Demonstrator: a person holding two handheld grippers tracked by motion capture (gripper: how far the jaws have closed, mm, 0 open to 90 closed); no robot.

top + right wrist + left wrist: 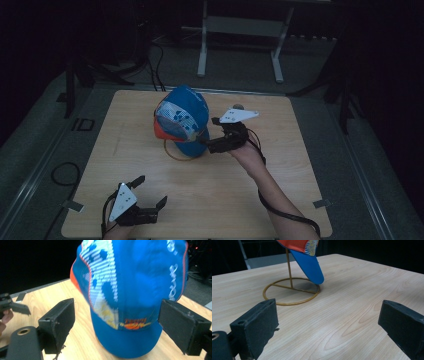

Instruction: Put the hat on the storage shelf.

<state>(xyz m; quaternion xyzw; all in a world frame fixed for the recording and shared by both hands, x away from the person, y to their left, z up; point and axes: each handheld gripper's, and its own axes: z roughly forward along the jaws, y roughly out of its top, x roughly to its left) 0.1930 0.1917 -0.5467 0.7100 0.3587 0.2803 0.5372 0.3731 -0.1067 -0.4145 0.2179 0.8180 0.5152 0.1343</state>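
Facing the blue cap point(135, 297) on its wire stand point(291, 291), the right gripper point(212, 134) gapes empty; next, close on the brim. Near-left, the left gripper point(150, 192) rests open, empty.

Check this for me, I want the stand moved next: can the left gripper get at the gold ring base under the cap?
Probably yes. The left gripper stands open, with bare table between it and the ring base; the cap's brim overhangs just the far side.

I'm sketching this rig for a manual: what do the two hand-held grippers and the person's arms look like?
Both the left gripper and the right gripper are black, with blocky padded jaws and a pale three-cornered plate on top. A black cable trails along the right forearm, which is bare.
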